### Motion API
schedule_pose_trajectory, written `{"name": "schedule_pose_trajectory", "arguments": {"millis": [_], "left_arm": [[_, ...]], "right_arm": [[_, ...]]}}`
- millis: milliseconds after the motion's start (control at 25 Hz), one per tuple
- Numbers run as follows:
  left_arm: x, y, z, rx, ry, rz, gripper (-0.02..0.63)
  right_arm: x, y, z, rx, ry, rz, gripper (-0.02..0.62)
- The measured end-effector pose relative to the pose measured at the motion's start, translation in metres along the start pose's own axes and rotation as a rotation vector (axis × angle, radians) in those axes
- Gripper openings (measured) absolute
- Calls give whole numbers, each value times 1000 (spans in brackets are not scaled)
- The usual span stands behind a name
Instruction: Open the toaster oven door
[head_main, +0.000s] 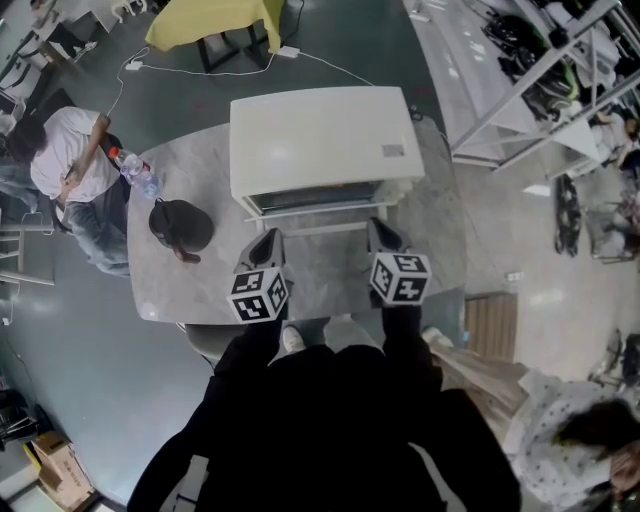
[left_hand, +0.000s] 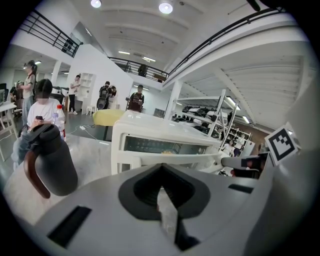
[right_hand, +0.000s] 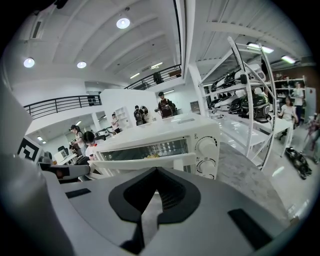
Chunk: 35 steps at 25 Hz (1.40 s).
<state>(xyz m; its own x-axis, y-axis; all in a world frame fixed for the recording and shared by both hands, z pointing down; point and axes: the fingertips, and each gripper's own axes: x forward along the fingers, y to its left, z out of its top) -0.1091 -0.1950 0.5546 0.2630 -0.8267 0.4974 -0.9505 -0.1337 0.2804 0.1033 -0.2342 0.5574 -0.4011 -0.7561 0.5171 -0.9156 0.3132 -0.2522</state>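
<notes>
A white toaster oven (head_main: 318, 140) stands on the grey marble table (head_main: 165, 290), its glass door (head_main: 315, 198) facing me with a white bar handle (head_main: 320, 226) along its front. My left gripper (head_main: 264, 243) and right gripper (head_main: 381, 236) hover just short of the handle, left and right of its middle, touching nothing. Both are shut and empty. In the left gripper view the handle (left_hand: 170, 159) lies right beyond my shut left gripper (left_hand: 161, 194). In the right gripper view the handle (right_hand: 145, 162) sits past my shut right gripper (right_hand: 152, 200), with the knobs (right_hand: 206, 147) to the right.
A black jug (head_main: 180, 226) stands on the table left of the oven, a water bottle (head_main: 135, 172) behind it. A person (head_main: 68, 160) sits at the table's left edge. Metal shelving (head_main: 540, 80) runs along the right; a yellow-covered table (head_main: 215, 22) is beyond.
</notes>
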Motion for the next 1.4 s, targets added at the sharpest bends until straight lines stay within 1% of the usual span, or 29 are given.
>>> {"name": "schedule_pose_trajectory", "arguments": {"millis": [560,840,1400], "left_arm": [[-5,-3,-14,-14,29,-6,3],[-10,-3,-37,-51,89,-10,3],[-12,-2,-53,-62,116,-10,3]], "right_arm": [[-10,-1,-17,9,29,0,3],[-13,-4,-40,15,89,-5,3],[-16,-7,-54,29,109,-6,3]]}}
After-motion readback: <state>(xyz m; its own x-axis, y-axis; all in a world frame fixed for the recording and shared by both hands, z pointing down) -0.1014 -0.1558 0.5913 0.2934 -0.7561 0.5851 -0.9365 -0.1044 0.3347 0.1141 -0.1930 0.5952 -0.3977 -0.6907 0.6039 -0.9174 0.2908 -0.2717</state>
